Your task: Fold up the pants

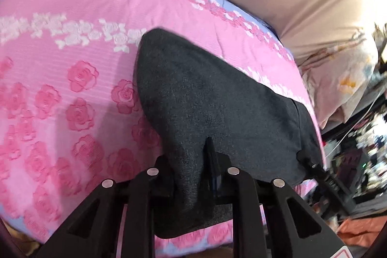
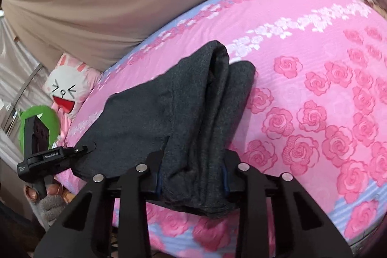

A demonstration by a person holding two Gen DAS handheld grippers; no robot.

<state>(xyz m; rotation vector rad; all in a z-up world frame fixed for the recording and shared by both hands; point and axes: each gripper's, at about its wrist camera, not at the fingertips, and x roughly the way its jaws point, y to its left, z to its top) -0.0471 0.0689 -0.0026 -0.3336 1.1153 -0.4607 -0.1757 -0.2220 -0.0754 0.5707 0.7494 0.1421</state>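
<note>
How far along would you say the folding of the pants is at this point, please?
Done: the dark grey pants already lie doubled in layers on the pink rose bedspread. In hand: the left gripper and right gripper each pinch the near edge. Left: one more fold and letting go, probably.

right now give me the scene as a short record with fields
garment: dark grey pants, partly folded
surface: pink rose-print bedspread
left gripper: jaws closed on a bunch of the pants
right gripper: jaws closed on the thick folded edge
beside bed: rabbit cushion, green plush
fold: not finished
</note>
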